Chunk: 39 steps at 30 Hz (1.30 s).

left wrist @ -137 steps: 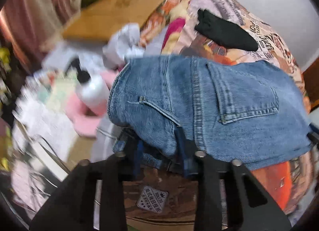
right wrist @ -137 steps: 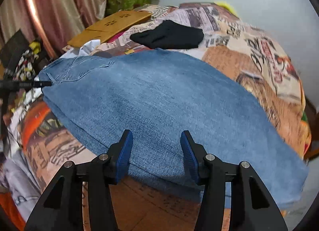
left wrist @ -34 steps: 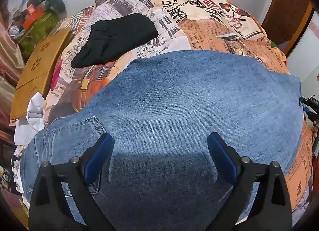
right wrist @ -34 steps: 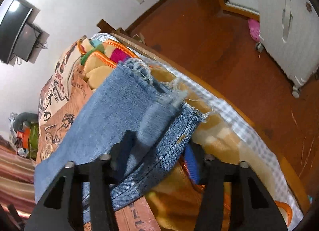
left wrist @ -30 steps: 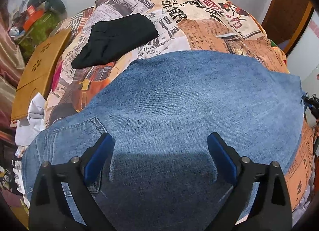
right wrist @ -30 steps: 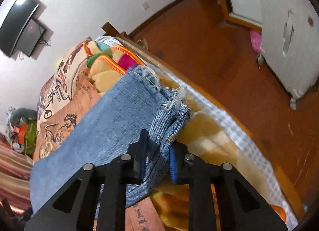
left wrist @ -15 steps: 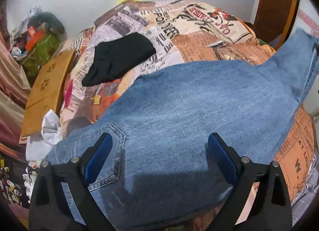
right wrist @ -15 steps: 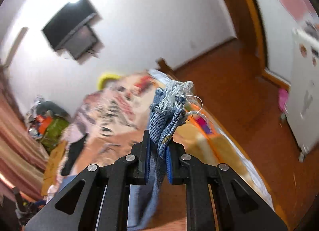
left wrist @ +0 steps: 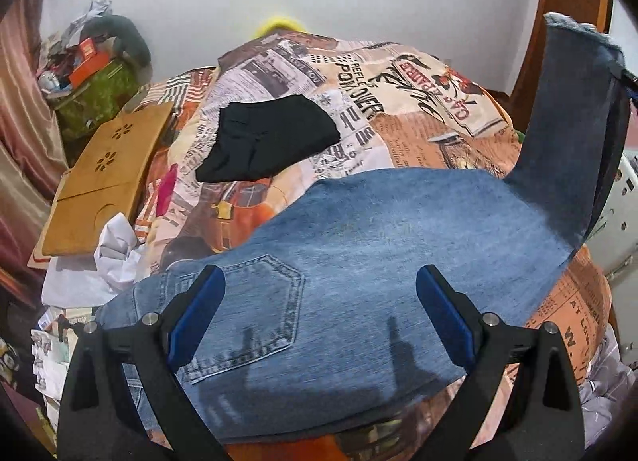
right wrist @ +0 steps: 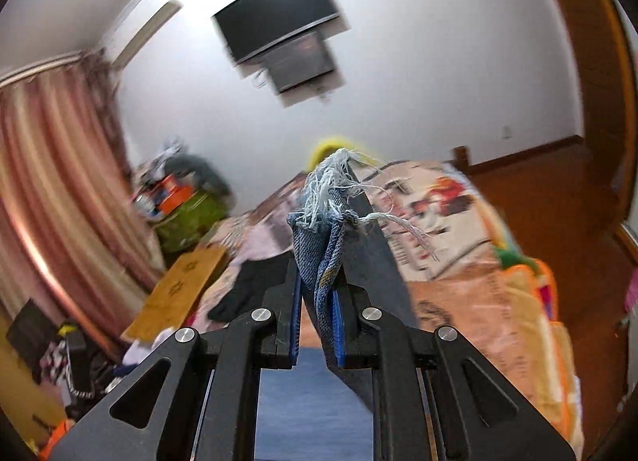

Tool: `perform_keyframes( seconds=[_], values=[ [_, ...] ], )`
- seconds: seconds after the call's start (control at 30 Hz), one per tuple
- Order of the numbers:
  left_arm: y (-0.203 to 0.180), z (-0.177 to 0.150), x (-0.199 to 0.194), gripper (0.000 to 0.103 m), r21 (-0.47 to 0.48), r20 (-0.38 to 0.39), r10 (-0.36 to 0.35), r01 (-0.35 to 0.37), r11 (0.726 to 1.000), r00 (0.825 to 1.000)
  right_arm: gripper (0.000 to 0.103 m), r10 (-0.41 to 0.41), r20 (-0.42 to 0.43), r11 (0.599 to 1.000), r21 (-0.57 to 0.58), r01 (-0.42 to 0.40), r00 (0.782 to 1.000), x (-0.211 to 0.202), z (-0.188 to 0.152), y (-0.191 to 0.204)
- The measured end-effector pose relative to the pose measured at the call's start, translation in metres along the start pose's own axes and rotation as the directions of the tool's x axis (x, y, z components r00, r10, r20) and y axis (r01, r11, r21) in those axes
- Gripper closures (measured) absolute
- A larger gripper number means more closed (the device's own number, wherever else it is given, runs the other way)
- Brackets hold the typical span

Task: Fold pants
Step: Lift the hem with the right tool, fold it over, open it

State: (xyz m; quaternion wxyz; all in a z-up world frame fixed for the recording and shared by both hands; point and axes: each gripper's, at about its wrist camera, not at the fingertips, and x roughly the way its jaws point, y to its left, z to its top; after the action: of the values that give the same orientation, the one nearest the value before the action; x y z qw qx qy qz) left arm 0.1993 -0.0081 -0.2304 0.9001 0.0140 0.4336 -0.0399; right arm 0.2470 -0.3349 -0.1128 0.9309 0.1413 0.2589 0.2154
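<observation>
Your right gripper (right wrist: 316, 293) had its jaws pressed together on the frayed hem (right wrist: 331, 198) of the jeans (left wrist: 359, 273), pinching the bunched denim between the blue pads (right wrist: 339, 331), with loose white threads spilling above the tips. Your left gripper (left wrist: 319, 317) had its jaws spread wide above the seat of the jeans, near the back pocket (left wrist: 255, 309), holding nothing; whether the tips touched the denim I cannot tell. The jeans lay across the near part of the bed, on a newspaper-print bedspread (left wrist: 418, 94), while the leg end rose up at the right of the left wrist view toward your right gripper. Beyond the jeans a folded black garment (left wrist: 267, 142) lay on the bedspread, apart from the denim. A wooden lap tray (left wrist: 103, 178) sat at the bed's left edge, and a dark screen (right wrist: 279, 26) hung on the white wall.
</observation>
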Motion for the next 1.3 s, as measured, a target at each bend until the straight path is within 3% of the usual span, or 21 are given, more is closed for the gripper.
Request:
perform_keyframes(
  seconds=[0.2, 0.43, 0.6, 0.73, 0.77, 0.83, 0.97, 1.1, 1.2, 1.3],
  values=[
    [0.011, -0.008, 0.001, 0.005, -0.027, -0.010, 0.002, -0.003, 1.000, 1.000, 0.091, 0.087, -0.171, 0.994, -0.046, -0.096, 0.981, 0.051, -0.044, 0.029],
    [0.016, -0.014, 0.009, 0.005, -0.039, -0.043, 0.007, -0.008, 0.999, 0.999, 0.091, 0.120, -0.395, 0.982, -0.089, -0.168, 0.911, 0.104, -0.105, 0.052],
    [0.013, -0.012, 0.012, 0.005, -0.039, -0.050, 0.006, -0.008, 0.999, 0.999, 0.084, 0.101, -0.486, 0.981, -0.099, -0.169, 0.868, 0.120, -0.126, 0.059],
    [0.005, -0.005, 0.012, 0.005, -0.020, -0.050, 0.007, -0.008, 1.000, 0.999, 0.067, 0.140, -0.522, 0.978, -0.060, -0.200, 0.842, 0.118, -0.128, 0.060],
    [0.003, -0.002, 0.012, 0.005, -0.016, -0.050, 0.003, -0.004, 1.000, 0.999, 0.059, 0.159, -0.519, 0.976, -0.047, -0.214, 0.840, 0.113, -0.125, 0.061],
    [-0.004, 0.007, 0.012, 0.005, -0.007, -0.047, -0.015, 0.014, 1.000, 0.999, 0.054, 0.175, -0.495, 0.973, -0.046, -0.227, 0.851, 0.101, -0.120, 0.064],
    [-0.026, 0.028, 0.015, 0.005, 0.016, -0.040, -0.061, 0.062, 0.998, 0.997, 0.054, 0.149, -0.425, 0.977, -0.079, -0.200, 0.893, 0.083, -0.101, 0.051],
    [-0.056, 0.049, 0.021, 0.005, 0.044, -0.024, -0.115, 0.116, 0.992, 0.993, 0.054, 0.018, -0.354, 0.987, -0.145, -0.073, 0.935, 0.068, -0.087, 0.022],
    [-0.085, 0.064, 0.029, 0.005, 0.091, 0.001, -0.120, 0.120, 0.989, 0.993, 0.054, -0.094, -0.343, 0.982, -0.189, 0.029, 0.935, 0.065, -0.086, -0.001],
    [-0.111, 0.069, 0.039, 0.005, 0.146, 0.003, -0.117, 0.116, 0.982, 0.993, 0.054, -0.150, -0.354, 0.977, -0.195, 0.084, 0.923, 0.066, -0.093, -0.022]
  ],
)
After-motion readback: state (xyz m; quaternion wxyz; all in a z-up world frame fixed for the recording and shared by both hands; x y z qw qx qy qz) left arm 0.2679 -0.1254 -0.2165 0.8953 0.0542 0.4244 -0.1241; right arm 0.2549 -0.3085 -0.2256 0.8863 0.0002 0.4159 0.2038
